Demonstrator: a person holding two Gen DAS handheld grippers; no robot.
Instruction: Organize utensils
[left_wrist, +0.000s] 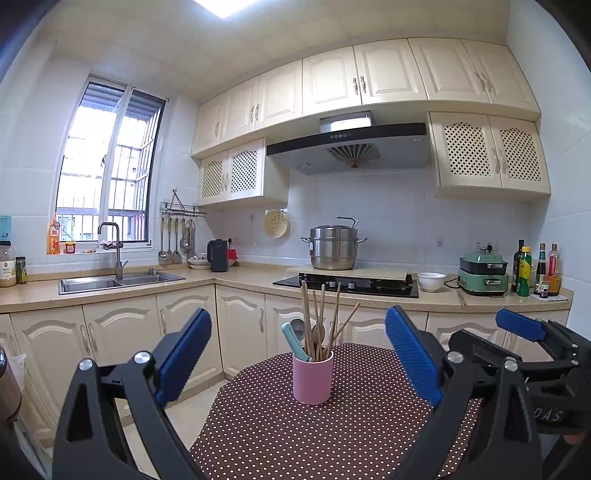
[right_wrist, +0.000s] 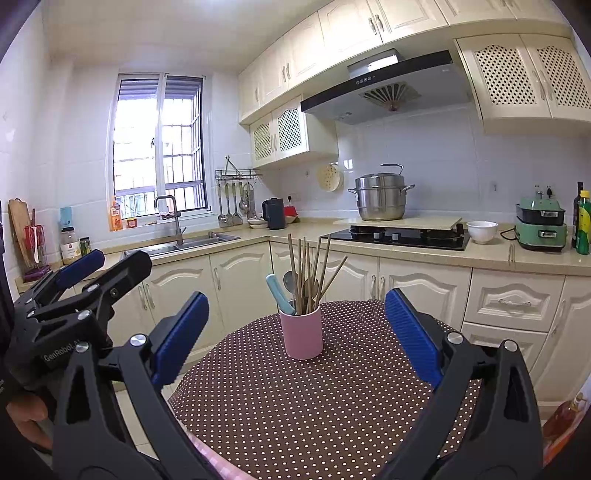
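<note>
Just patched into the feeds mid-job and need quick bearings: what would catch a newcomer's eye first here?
The pink cup stands upright in the middle of the polka-dot tablecloth, bristling with wooden chopsticks, spoons and a light blue handle. Both the left gripper and right gripper frame it with jaws wide open, holding nothing. Behind, a steel steamer pot sits by the stove.

Both wrist views face the kitchen counter from near the dotted table (left_wrist: 295, 435), sharing the pink cup (right_wrist: 301, 334).
</note>
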